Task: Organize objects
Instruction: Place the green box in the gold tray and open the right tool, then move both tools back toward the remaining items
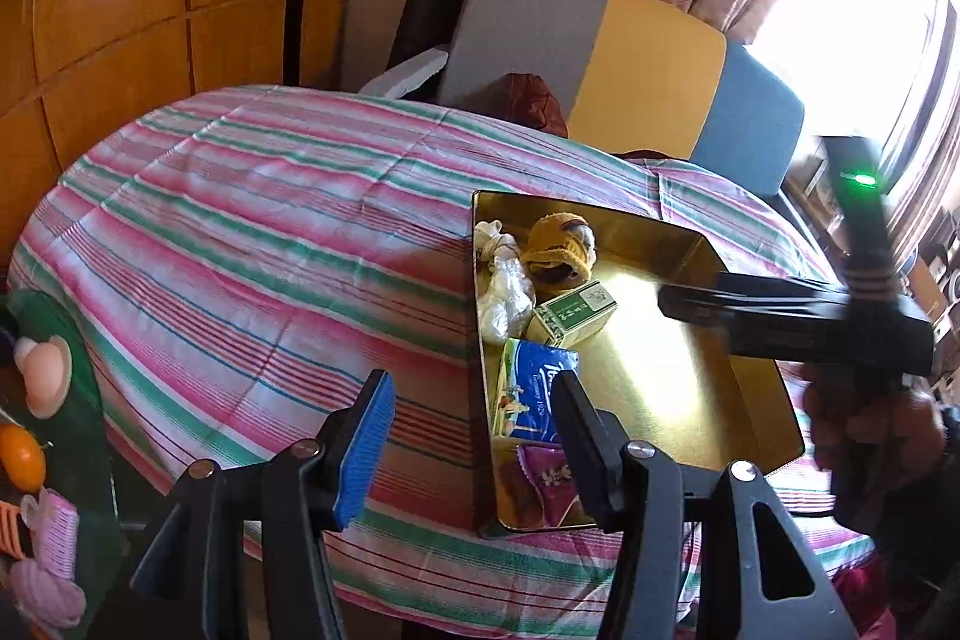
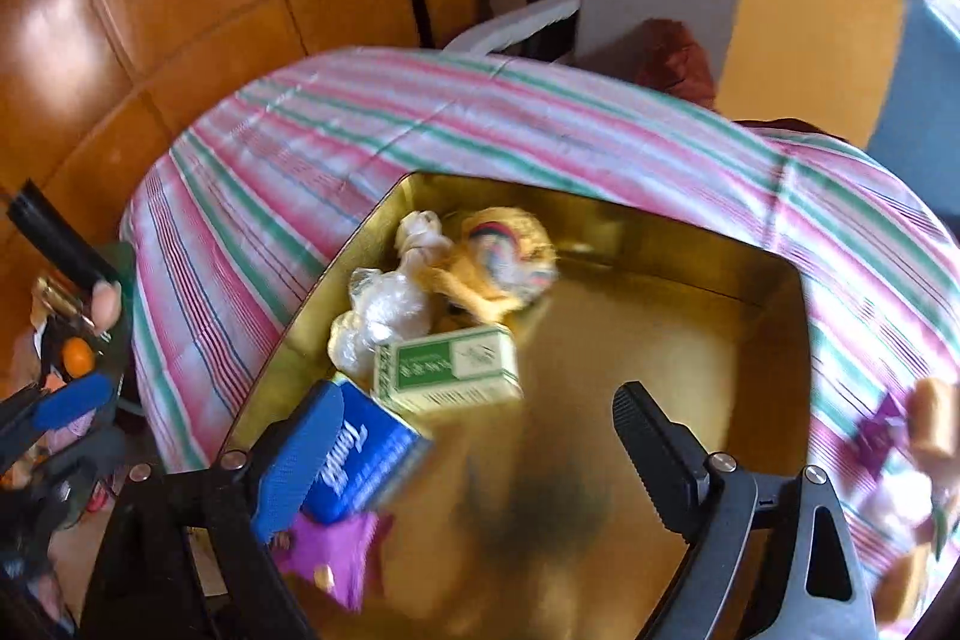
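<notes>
An open gold tin (image 1: 750, 400) (image 2: 660, 352) stands on the striped cloth. Along its left side lie a yellow knitted item (image 1: 561, 244) (image 2: 504, 256), a white plastic bag (image 1: 504, 292) (image 2: 384, 310), a green-and-white box (image 1: 573, 319) (image 2: 447, 370), a blue tissue pack (image 1: 534, 394) (image 2: 360, 466) and a purple wrapper (image 1: 546, 478) (image 2: 336, 562). My right gripper (image 2: 474, 454) hovers over the tin's bare floor, jaws wide open with nothing in them. My left gripper (image 1: 474, 430) is open and empty near the tin's left wall.
The striped cloth (image 1: 270, 232) covers a round table. Grey, yellow and blue cushions (image 1: 648, 64) stand behind it. A green surface at the left holds an orange (image 1: 21, 457) and pink rollers (image 1: 54, 526). Wrapped snacks (image 2: 930, 424) lie right of the tin.
</notes>
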A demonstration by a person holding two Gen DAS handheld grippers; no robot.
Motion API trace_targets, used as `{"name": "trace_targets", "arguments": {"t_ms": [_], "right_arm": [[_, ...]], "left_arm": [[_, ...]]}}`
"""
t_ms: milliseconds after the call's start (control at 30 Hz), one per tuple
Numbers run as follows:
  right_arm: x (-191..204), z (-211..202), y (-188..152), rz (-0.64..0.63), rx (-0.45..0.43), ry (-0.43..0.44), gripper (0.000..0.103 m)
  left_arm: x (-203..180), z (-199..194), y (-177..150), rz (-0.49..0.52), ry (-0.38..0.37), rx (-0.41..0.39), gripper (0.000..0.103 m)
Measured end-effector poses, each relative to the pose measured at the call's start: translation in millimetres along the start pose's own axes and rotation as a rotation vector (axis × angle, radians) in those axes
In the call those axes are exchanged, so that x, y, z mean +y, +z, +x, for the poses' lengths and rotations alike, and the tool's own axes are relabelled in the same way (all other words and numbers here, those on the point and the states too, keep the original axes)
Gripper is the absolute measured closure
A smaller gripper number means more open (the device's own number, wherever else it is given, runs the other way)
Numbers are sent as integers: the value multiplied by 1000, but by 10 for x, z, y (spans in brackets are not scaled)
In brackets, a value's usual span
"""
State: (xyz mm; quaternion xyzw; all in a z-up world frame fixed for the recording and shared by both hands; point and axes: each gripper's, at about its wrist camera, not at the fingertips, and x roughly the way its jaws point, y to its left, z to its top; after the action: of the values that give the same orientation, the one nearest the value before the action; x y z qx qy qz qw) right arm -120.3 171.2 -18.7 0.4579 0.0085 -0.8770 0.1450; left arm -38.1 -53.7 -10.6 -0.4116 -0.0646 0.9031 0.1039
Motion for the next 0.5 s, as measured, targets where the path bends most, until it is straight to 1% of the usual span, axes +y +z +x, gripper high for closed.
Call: {"name": "trace_targets", "arguments": {"t_ms": [167,367,500], "right_arm": [[-373,-481,-253,69,-83,-29,10],[-894,-936,-593,158,-139,-125,9],[-1278,-1099,-753,224,-161,-184,9]], "left_arm": [[-253,-50,45,70,27,-8,48],[-625,-96,53,180,32,-17,48],[-865,-99,39,238,17,-13,48]]}}
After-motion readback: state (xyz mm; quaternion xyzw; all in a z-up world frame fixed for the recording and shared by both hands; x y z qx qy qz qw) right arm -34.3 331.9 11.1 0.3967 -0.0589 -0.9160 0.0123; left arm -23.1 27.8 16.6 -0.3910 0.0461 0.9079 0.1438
